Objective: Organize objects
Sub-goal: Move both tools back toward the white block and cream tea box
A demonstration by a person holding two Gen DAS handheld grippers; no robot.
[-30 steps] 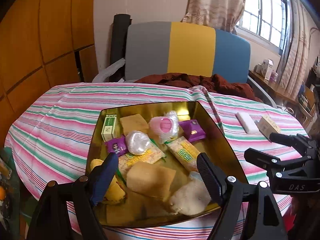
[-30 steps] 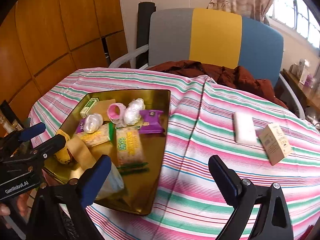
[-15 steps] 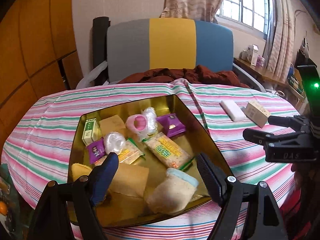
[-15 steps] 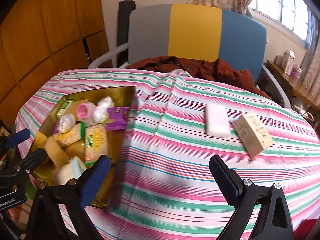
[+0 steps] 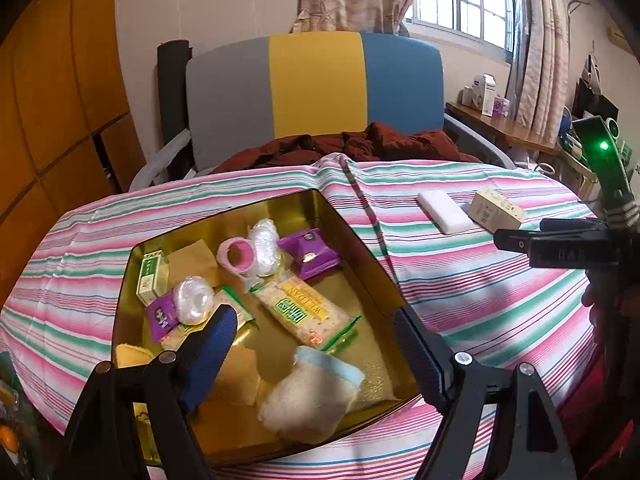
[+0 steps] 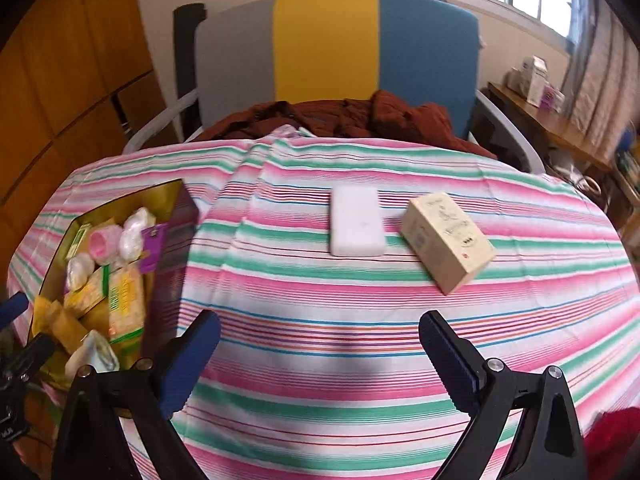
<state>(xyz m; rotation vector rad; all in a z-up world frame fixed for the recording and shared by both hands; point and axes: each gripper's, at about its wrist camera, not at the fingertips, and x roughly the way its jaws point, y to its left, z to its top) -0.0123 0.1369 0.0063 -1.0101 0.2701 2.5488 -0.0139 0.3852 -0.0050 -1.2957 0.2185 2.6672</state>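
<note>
Striped tablecloth [image 6: 320, 360] under gold tin [image 5: 360, 240]

Gold tin [image 5: 352, 236]: open, square, holds snack packets, a pink ring, a plush piece.
White bar [image 6: 357, 221]: flat on the striped cloth, well right of the tin.
Cream box [image 6: 448, 242]: on its side, angled, just right of the bar.

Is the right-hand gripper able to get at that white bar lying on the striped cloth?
Probably yes. The right gripper is open and faces the white bar, which lies flat on the striped cloth with only bare cloth between them. The cream box sits just beside it, apart, leaving little room on that side.
</note>
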